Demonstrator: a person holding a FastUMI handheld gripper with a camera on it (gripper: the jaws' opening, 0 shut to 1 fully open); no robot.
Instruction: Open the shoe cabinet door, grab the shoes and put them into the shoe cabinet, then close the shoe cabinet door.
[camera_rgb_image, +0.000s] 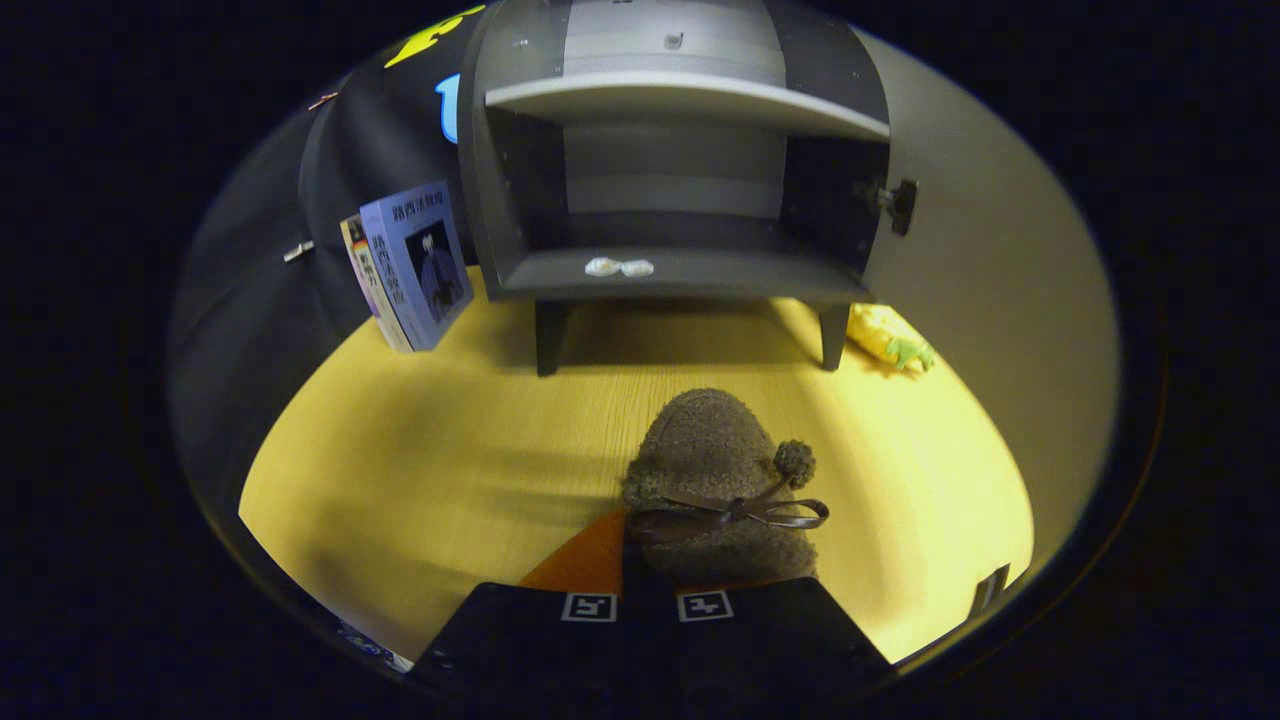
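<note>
My tool (648, 585) sat nearest, its two fingers drawn close together on the heel end of a fuzzy brown slipper (715, 470); I judged them to be pinching it, though the contact itself was hidden behind the finger bodies. The slipper pointed toe-first away from me, its ribbon bow (735, 512) and pom-pom (794, 458) on top, and an orange patch (585, 560) showed beside its heel. Held this way, toe leading, it was lined up with the opening ahead, so I judged the carrying step to be under way with the placing not yet done.

Below and beyond the slipper lay the yellow wood-grain floor (420, 470), smooth and evenly lit. At its far edge stood the shoe cabinet (680, 190) on short dark legs, its door (990, 260) swung wide to the right with a hinge (897, 203) exposed, presumably so that the lower shelf (690, 272) was free to receive the shoe. Two small pale objects (618, 267) rested at that shelf's front edge. Books (410, 265) leaned just left of the cabinet, a yellow-green toy (890, 338) lay by its right leg, and dark cloth closed the booth on the left.
</note>
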